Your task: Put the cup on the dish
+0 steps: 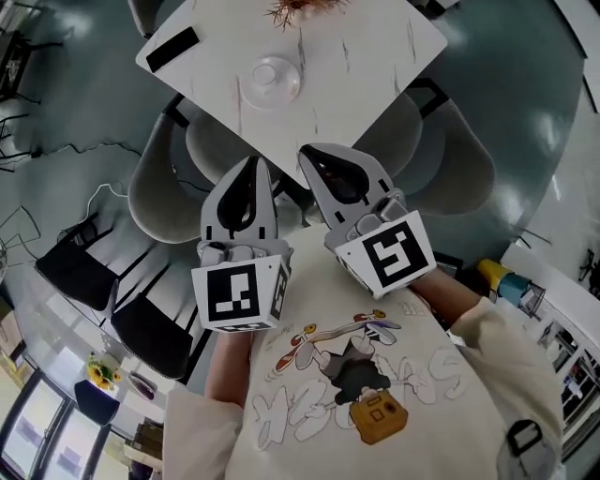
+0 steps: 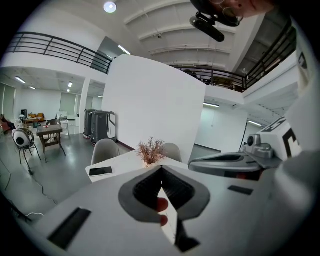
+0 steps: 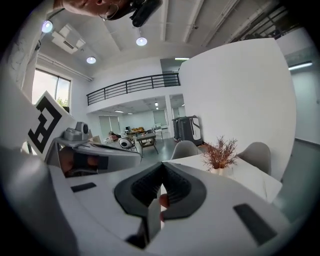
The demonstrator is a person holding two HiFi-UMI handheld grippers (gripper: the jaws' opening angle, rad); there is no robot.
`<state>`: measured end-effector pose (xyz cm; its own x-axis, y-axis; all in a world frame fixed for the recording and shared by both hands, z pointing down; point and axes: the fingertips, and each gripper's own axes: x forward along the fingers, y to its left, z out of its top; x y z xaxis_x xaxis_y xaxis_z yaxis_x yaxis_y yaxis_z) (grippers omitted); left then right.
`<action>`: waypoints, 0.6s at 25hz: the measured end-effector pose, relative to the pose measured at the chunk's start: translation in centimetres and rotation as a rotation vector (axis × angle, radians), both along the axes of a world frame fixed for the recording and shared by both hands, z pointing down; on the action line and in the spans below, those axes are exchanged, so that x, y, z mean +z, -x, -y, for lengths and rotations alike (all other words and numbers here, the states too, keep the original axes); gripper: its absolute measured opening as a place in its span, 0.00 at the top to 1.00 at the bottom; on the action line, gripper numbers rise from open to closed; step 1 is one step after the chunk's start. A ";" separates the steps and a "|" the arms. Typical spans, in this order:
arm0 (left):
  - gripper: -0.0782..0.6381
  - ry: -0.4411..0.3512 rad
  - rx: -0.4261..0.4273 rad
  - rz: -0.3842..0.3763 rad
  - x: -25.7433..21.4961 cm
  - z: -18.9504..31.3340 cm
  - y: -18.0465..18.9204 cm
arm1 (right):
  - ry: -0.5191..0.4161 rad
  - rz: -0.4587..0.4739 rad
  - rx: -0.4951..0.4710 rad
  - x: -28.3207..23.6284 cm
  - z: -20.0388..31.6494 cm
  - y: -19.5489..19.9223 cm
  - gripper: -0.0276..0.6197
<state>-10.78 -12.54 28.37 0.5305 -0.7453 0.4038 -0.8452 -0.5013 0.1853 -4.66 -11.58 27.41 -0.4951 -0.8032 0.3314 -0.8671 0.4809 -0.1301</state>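
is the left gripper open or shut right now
Shut. In the left gripper view, the left gripper has its jaws meeting at the tips, with nothing held between them.

Head view looks steeply down from above the person's chest, over the left gripper [image 1: 253, 165] and right gripper [image 1: 311, 155], white table [image 1: 356, 56] beyond their fingertips, each gripper view sits close behind its own fingers, facing nearly level, all three share table and dried plant [image 1: 298, 7].

Closed left tongs [image 2: 161, 169] before a white table [image 2: 118, 162] with dried plant [image 2: 150, 150]
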 end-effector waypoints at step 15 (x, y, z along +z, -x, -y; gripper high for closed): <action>0.88 -0.016 0.081 -0.017 -2.1 -1.6 -1.2 | -0.026 0.023 0.058 -2.1 -0.9 0.5 0.95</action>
